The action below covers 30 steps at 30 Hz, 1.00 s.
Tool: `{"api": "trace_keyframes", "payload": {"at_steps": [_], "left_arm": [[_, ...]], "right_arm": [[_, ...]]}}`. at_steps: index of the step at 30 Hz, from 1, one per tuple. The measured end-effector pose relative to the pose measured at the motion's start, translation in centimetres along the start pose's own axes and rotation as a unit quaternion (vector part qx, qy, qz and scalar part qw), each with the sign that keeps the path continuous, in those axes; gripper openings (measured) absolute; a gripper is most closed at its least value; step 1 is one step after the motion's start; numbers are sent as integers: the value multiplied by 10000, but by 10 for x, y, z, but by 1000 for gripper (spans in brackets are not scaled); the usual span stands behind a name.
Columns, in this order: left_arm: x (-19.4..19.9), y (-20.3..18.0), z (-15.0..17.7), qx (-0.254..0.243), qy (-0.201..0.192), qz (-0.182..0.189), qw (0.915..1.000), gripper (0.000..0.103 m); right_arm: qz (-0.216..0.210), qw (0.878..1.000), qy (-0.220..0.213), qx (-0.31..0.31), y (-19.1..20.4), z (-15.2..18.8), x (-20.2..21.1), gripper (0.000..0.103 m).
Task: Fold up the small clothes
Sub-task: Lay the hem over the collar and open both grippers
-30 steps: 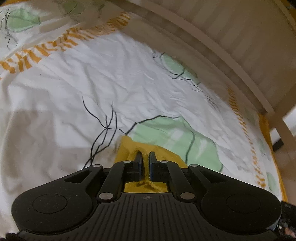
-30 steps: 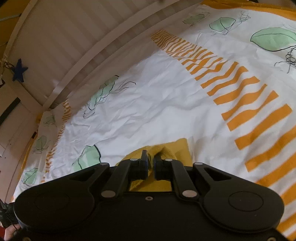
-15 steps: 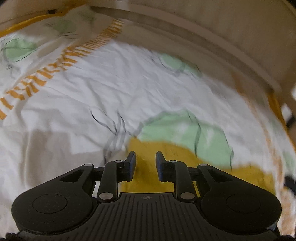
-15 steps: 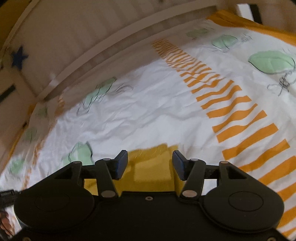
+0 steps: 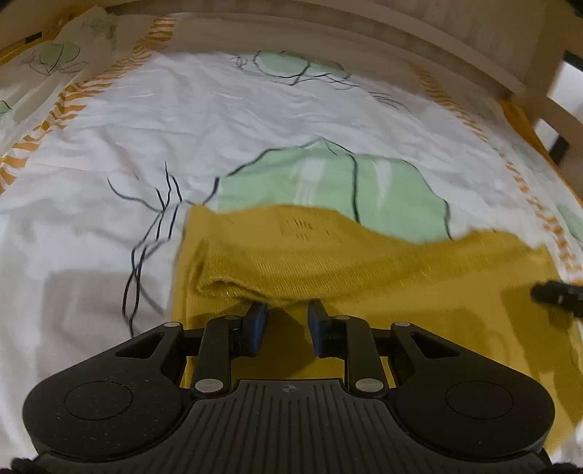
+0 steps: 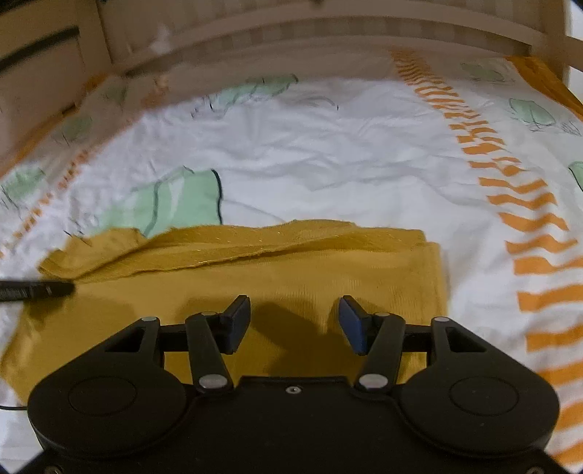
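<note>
Now lying flat on the white bed sheet (image 5: 255, 120): a yellow cloth (image 5: 364, 262), already folded over once. Soft, light, floppy, bound to sag and slide. Best pinched at a corner or along the folded edge. Left gripper (image 5: 288, 321) just let go, jaws apart, nothing held. Right gripper (image 6: 295, 321) wide apart too, empty, above the cloth.

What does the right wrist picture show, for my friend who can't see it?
A mustard-yellow cloth lies folded on a white bedsheet printed with green leaves and orange stripes. The right gripper hovers over the cloth with its jaws open and nothing between them. The tip of the left gripper pokes in from the left edge, and a pale wooden bed rail runs along the back.
</note>
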<state>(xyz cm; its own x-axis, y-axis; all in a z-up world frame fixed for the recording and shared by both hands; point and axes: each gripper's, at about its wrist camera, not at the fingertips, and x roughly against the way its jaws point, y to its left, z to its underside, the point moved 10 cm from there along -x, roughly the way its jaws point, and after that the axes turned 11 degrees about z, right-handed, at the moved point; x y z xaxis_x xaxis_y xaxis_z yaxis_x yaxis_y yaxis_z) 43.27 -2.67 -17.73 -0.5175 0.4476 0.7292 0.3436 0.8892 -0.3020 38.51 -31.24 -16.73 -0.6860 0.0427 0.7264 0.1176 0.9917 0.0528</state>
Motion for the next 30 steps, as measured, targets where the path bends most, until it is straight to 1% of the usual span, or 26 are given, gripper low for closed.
{"api": "trace_keyframes", "payload": {"at_steps": [3, 5, 9, 11, 15, 17, 19, 23, 26, 28, 30], "left_arm": [[-14, 8, -17, 130, 1, -63, 9999, 25], [-20, 16, -26, 206, -31, -203, 9996, 25], [-28, 25, -41, 569, 12, -230, 9981, 25], [-22, 24, -47, 605, -24, -305, 9977, 25], [2, 10, -50, 379, -102, -329, 9987, 25], [15, 4, -47, 355, -72, -335, 9988, 25], [26, -4, -40, 368, 7, -265, 9990, 25], [45, -23, -18, 271, 166, -103, 9994, 25], [58, -35, 10, 147, 336, -52, 9993, 25], [61, -42, 29, 62, 483, -9, 9988, 25], [63, -44, 48, 27, 597, -50, 9982, 25]], "right_arm": [[82, 9999, 23, 55, 2, -9, -16, 65], [141, 9999, 45, 69, 2, -15, -25, 67], [182, 9997, 141, -126, -7, -26, -37, 68], [182, 9994, 119, -271, -11, -31, -36, 68], [85, 9985, -46, -537, -22, -36, -17, 68], [20, 9982, -81, -588, -26, -34, -4, 68], [-17, 9982, -78, -589, -31, -28, 10, 68], [-123, 9981, -11, -605, -37, -6, 36, 70], [-84, 9983, 98, -576, -41, 16, 52, 75], [33, 9985, 208, -504, -45, 33, 57, 75], [149, 9982, 400, -416, -48, 52, 60, 75]]}}
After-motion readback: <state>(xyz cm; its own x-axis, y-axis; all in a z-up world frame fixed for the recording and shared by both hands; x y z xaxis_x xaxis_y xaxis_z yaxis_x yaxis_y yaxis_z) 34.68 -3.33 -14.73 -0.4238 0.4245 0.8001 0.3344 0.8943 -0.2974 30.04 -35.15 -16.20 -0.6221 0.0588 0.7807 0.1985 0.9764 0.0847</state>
